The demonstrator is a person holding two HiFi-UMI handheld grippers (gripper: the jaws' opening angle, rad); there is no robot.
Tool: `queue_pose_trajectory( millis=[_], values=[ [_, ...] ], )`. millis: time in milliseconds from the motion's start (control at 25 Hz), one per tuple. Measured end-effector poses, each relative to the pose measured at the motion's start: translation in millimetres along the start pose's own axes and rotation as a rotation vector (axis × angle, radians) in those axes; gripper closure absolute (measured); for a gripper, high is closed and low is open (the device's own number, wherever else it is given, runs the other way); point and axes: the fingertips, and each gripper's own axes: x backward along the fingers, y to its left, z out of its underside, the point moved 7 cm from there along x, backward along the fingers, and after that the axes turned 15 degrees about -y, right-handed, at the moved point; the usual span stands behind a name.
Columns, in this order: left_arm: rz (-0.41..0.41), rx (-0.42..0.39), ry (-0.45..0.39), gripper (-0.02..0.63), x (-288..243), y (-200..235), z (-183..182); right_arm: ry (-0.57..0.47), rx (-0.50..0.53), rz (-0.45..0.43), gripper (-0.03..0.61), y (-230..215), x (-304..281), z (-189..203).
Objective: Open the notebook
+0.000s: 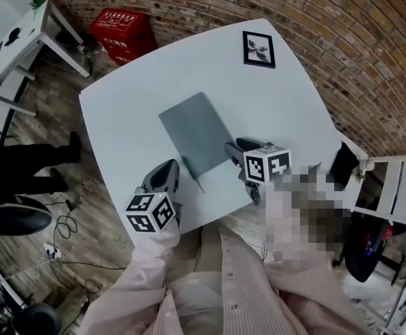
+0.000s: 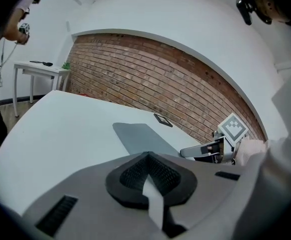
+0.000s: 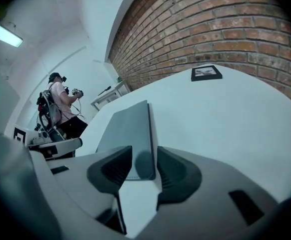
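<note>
Notebook [image 1: 196, 135] lies closed mid-table [image 1: 119, 110]. My right gripper [image 3: 144, 166] is part open, astride its near right edge. I'd pinch the cover alone, then swing it left. Left gripper [image 2: 146, 156], closed and empty, could pin the left edge.

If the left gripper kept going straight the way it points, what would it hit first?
Most likely the notebook: it lies flat dead ahead of the left gripper, whose fingers are together, with only bare table between them. Height is hard to judge, so it might skim over it instead.
</note>
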Motion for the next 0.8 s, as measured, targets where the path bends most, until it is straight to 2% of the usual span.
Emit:
queue_pose_trajectory(
  millis=[160, 440, 680, 800],
  values=[
    [0.010, 0.007, 0.011, 0.621, -4, -3, 4, 0.059, -0.021, -0.002, 0.420, -2, -4, 6],
    [0.001, 0.021, 0.016, 0.621, -2, -1, 9, 0.099, -0.068, -0.029, 0.437, -5, -7, 6],
    [-0.010, 0.025, 0.014, 0.621, 2, 0, 11, 0.129, -0.015, -0.030, 0.471, -4, -8, 4],
    [-0.018, 0.028, 0.006, 0.621, 5, 1, 11, 0.131, -0.023, -0.028, 0.488, -4, -8, 4]
  ],
)
